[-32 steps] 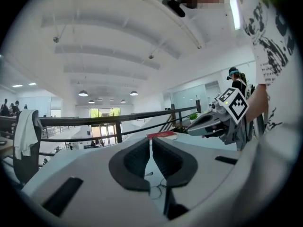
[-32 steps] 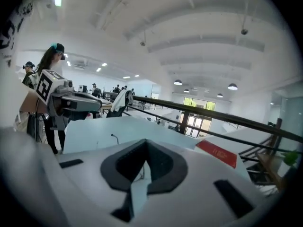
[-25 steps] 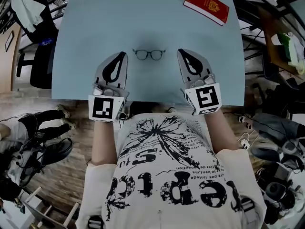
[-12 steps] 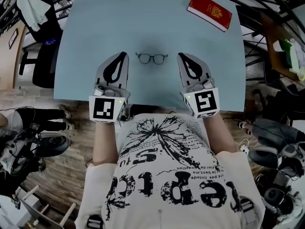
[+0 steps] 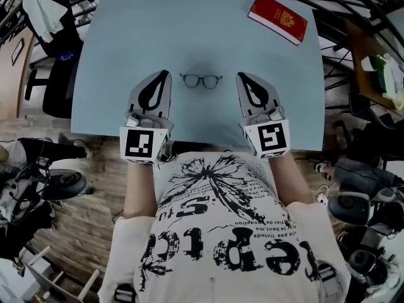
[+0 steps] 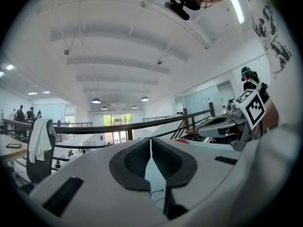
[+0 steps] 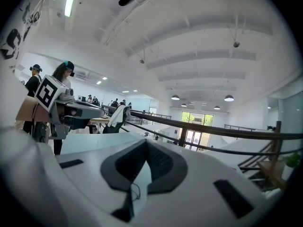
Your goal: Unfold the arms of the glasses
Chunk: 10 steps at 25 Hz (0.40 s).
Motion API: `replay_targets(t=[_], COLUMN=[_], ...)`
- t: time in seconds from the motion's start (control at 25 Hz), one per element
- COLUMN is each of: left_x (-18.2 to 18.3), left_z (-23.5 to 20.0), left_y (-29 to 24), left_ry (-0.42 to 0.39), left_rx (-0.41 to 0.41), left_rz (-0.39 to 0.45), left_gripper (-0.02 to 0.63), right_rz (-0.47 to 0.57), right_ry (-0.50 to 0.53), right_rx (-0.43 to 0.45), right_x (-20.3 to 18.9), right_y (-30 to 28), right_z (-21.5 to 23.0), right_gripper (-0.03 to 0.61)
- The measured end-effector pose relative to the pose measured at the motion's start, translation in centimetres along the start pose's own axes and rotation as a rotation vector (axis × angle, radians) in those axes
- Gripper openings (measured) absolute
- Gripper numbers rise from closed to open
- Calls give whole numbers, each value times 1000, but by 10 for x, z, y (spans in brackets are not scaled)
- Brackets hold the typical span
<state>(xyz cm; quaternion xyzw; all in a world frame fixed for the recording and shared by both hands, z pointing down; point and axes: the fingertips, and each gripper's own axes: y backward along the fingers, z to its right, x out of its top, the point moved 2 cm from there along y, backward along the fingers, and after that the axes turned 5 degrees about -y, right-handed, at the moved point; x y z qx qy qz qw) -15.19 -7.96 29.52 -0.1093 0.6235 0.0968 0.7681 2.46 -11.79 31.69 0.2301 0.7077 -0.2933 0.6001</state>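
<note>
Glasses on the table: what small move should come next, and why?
Probably open the left hand-held gripper and the right hand-held gripper before easing inward. Both are shut and empty, flanking the glasses, which lie untouched on the table, arms seemingly folded.

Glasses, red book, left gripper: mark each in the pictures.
glasses (image 5: 201, 79), head view, on the bridge between the lenses.
red book (image 5: 278, 17), head view, middle of the cover.
left gripper (image 5: 165, 74), head view, at its shut fingertips.
</note>
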Motion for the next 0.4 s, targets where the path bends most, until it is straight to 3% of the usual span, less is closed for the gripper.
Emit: replay_targets(t=[0.4], left_x=[-19], left_z=[-5], left_y=[-11], left_ry=[3], left_rx=[-5], left_rz=[-25], left_gripper=[25], right_rz=[-30], right_ry=[-8], right_rx=[-1], right_x=[-18], right_y=[-12], right_z=[4], right_gripper=[8])
